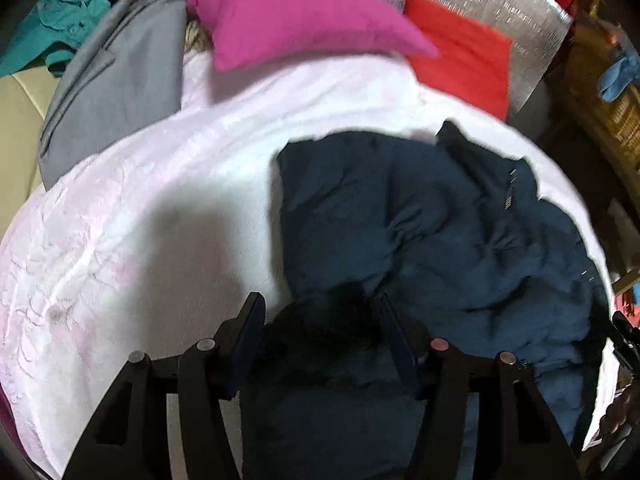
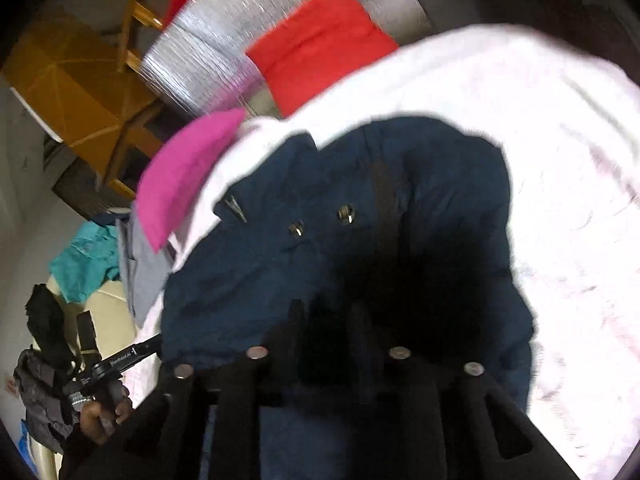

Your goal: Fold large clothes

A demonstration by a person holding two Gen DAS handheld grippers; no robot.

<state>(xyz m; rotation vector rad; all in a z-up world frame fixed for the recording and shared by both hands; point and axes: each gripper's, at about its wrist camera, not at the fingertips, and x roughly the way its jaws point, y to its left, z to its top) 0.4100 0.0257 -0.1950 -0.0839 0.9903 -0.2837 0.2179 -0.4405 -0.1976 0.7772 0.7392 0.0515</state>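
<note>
A dark navy padded jacket [image 1: 432, 220] lies crumpled on a bed with a white-pink quilt [image 1: 140, 220]. My left gripper [image 1: 320, 316] is shut on a bunched edge of the jacket, which hangs between its black fingers. In the right wrist view the same jacket [image 2: 280, 264] shows two metal snaps and a dark strap. My right gripper [image 2: 330, 320] is shut on another part of the jacket, its fingers pressed into the dark fabric. The left gripper and the hand holding it show at the lower left of the right wrist view [image 2: 120, 364].
A magenta pillow [image 1: 296, 20] and a red pillow [image 1: 460, 52] lie at the head of the bed before a silver foil panel [image 1: 500, 4]. A folded grey garment [image 1: 116, 80] lies at the bed's left. A teal shirt [image 1: 52, 20] lies beyond. Yellow wooden furniture [image 2: 80, 80] stands by.
</note>
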